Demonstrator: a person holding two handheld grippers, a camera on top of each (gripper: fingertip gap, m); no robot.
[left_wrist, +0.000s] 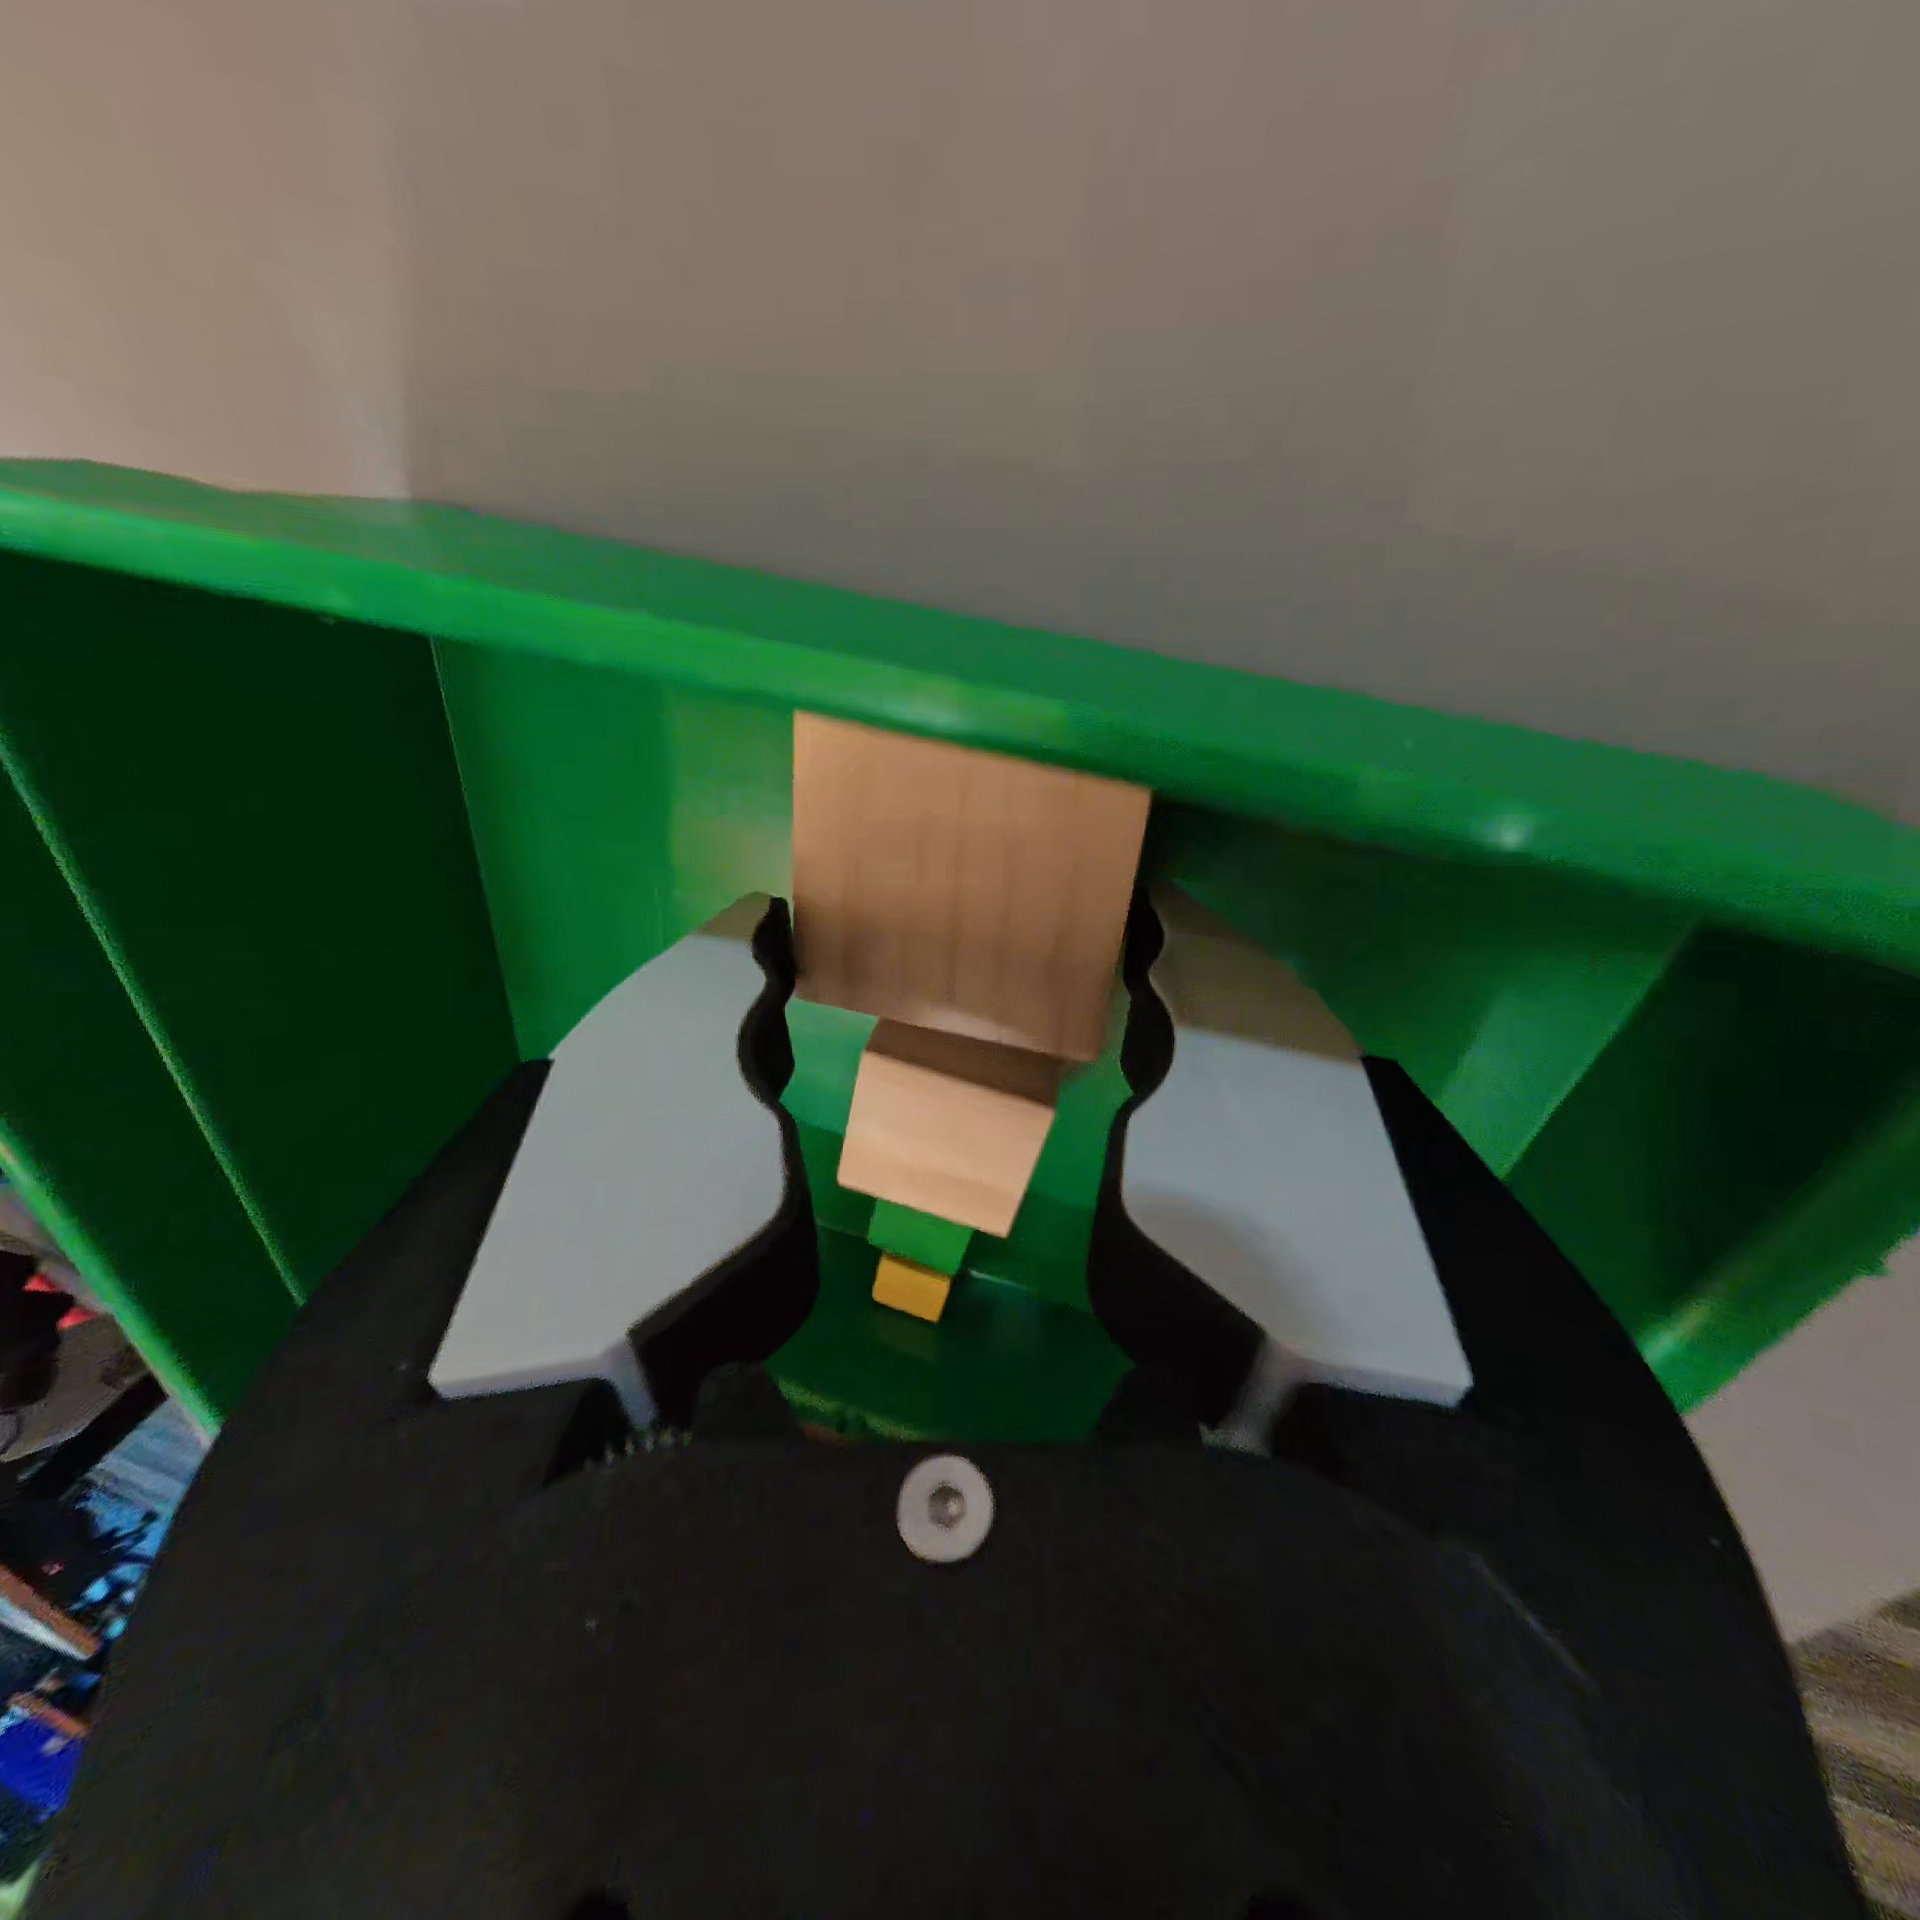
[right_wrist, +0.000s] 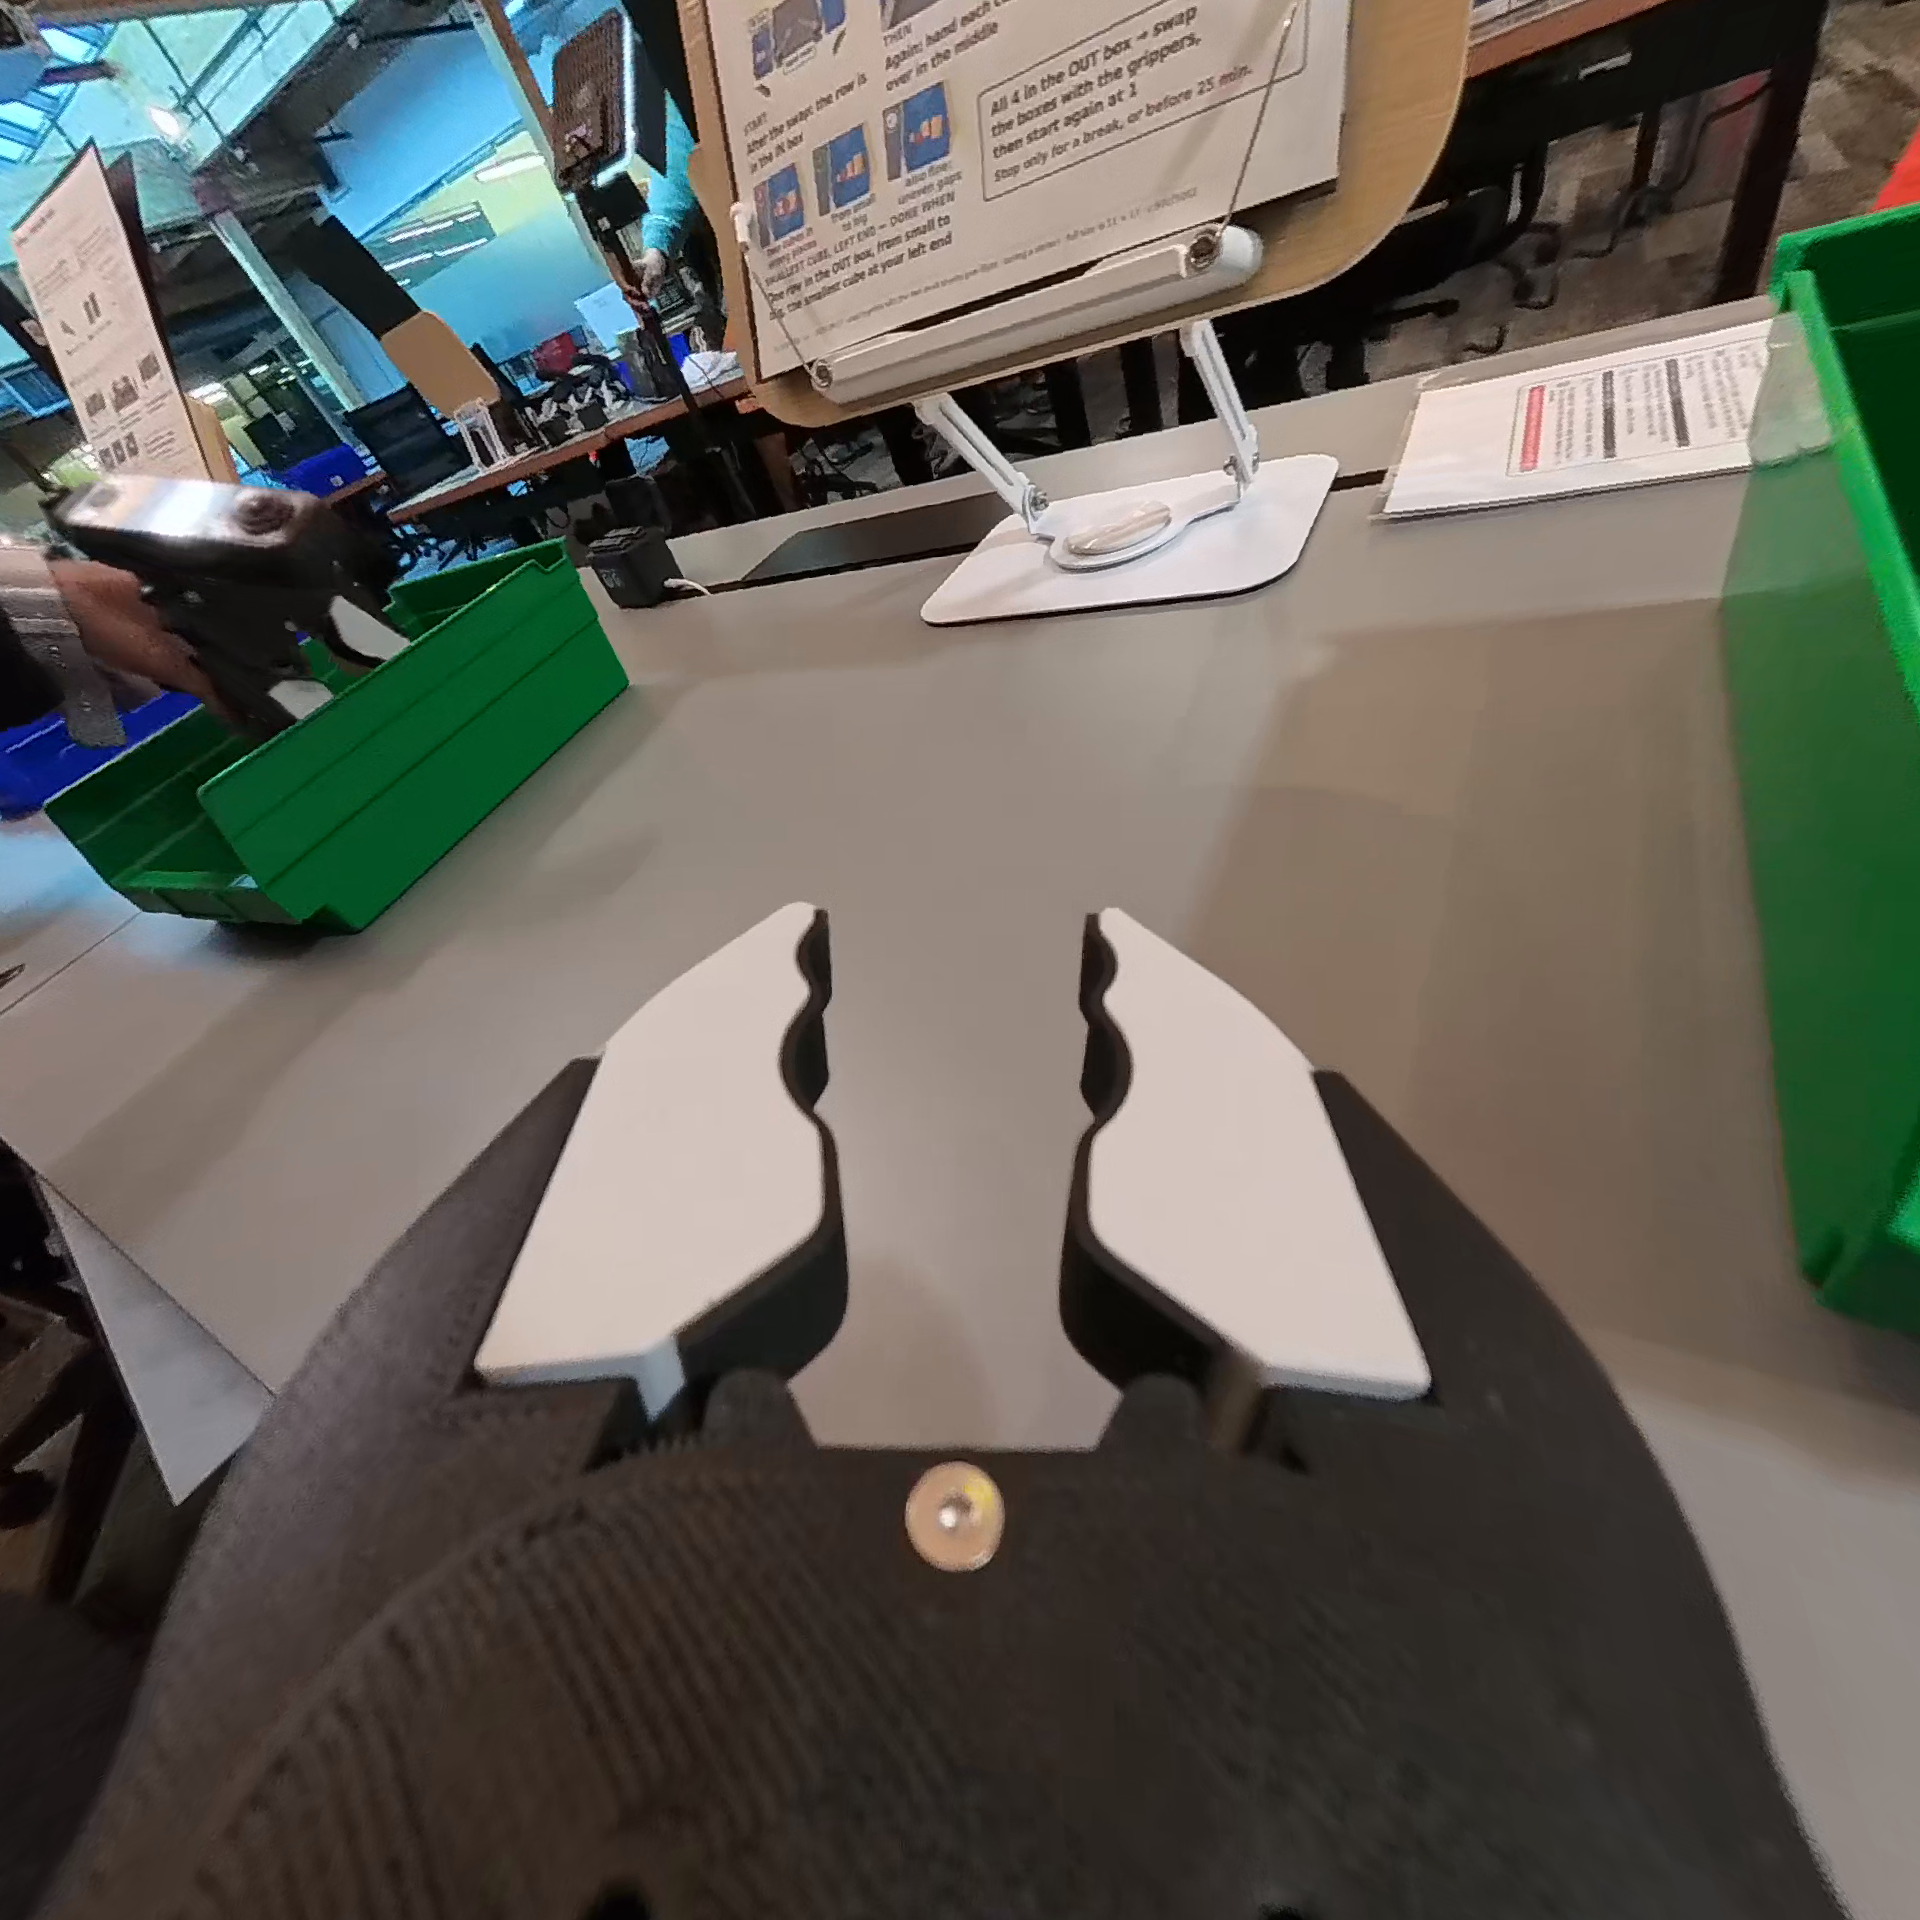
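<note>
Right, left tongs are inside the green bin, pinching the largest wooden cube by its sides. Below it in a row: a smaller wooden cube, a green cube, then a small yellow cube. Right tongs are spread, holding nothing, over bare grey tabletop. A second green bin is at the right edge; a white document stand is further back.

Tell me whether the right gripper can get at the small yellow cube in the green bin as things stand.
Probably not. The yellow cube sits in the green bin, where the left gripper is shut on the large wooden cube. The right gripper is open over bare table, apart from that bin.
</note>
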